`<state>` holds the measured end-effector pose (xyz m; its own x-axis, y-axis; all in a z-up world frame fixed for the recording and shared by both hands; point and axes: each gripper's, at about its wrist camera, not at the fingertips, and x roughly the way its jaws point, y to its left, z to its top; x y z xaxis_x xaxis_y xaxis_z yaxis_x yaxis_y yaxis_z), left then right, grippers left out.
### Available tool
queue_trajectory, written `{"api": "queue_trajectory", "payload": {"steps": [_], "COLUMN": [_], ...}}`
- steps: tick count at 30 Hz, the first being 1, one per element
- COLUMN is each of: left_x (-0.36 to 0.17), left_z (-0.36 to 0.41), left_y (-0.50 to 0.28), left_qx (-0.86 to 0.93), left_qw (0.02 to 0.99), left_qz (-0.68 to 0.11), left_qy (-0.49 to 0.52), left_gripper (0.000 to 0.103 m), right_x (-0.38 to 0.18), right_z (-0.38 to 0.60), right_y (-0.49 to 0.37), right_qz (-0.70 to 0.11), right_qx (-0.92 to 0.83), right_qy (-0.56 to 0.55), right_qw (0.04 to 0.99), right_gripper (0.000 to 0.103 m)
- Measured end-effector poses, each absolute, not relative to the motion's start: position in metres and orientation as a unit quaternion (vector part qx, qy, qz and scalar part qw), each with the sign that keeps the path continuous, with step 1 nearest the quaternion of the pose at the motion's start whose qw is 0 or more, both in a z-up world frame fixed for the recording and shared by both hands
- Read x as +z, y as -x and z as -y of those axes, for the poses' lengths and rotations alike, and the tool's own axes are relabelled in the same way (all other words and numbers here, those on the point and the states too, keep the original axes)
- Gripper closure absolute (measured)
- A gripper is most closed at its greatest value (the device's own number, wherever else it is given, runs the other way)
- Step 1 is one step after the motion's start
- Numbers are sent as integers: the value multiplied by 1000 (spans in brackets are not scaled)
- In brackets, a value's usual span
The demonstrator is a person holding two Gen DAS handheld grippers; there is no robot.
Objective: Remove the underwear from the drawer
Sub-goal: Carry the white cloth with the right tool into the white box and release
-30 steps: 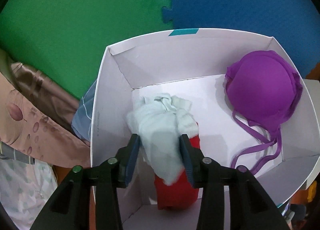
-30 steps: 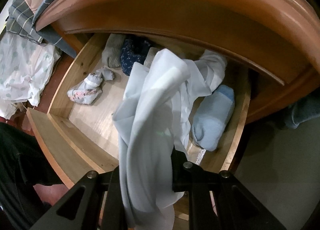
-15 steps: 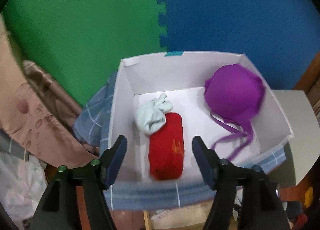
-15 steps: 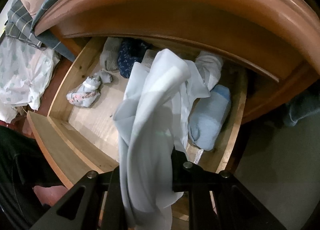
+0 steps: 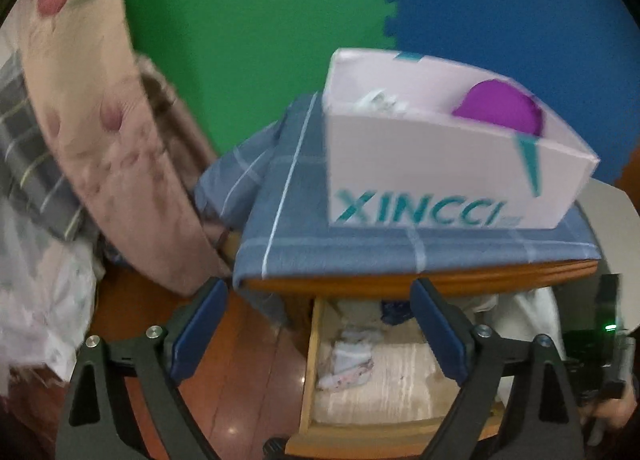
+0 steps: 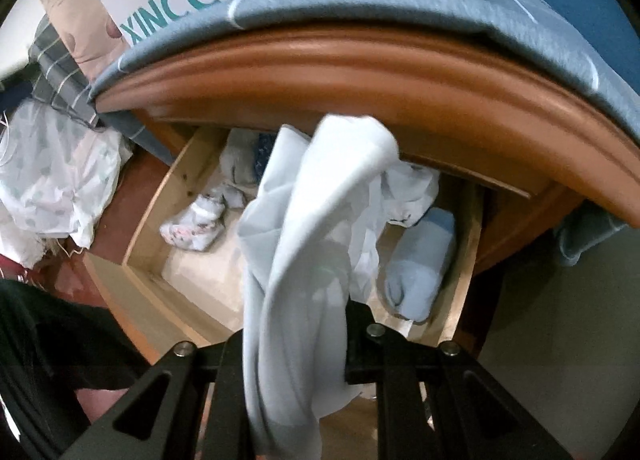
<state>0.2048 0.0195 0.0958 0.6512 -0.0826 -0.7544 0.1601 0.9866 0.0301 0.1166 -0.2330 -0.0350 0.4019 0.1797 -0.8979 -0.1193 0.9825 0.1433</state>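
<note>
In the left wrist view, floral bedding [image 5: 92, 132] fills the left of the frame, with green and blue foam mats at the top. At centre, a blue checked cloth [image 5: 320, 236] is draped over a wooden cabinet top, and a white cardboard box [image 5: 432, 176] printed XINCCI sits on it at upper right; a purple bra [image 5: 500, 108] and some white fabric are seen inside the box. The left gripper [image 5: 316, 332] is seen at the bottom, jaws spread wide with nothing between them; they have just been opening. Below the cabinet edge the open drawer [image 5: 312, 360] is seen, with a small white patterned bundle [image 5: 352, 364] on its floor. At far right the other gripper is partly seen, blurred. In the right wrist view, white patterned fabric lies at left, and the box and cloth are at the top above the curved wooden edge. The patterned bundle [image 6: 192, 224] lies at the left of the drawer [image 6: 148, 236], dark and grey items at the back. The right gripper [image 6: 296, 344] is at bottom centre, jaws clamped tight on pale blue-white underwear [image 6: 304, 244], which is held up above the drawer. A light blue rolled item [image 6: 420, 264] lies at the drawer's right side.
</note>
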Motion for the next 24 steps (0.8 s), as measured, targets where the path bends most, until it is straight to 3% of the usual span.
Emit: {"api": "queue_trajectory", "payload": {"steps": [8, 13, 24], "left_x": [54, 55, 58], "left_z": [-37, -48, -34], "left_y": [-210, -209, -206], "left_qx": [-26, -45, -41], "left_qw": [891, 888, 893], "left_qz": [-446, -457, -445], "left_qy": [-78, -29, -56], "left_gripper": [12, 11, 8], "right_x": [4, 38, 108], "right_z": [204, 194, 172], "right_y": [-104, -93, -60], "right_qz": [-533, -523, -489], "right_qx": [90, 103, 129], "right_qy": [12, 8, 18], "right_qw": [842, 846, 862], "right_gripper": [88, 88, 88]}}
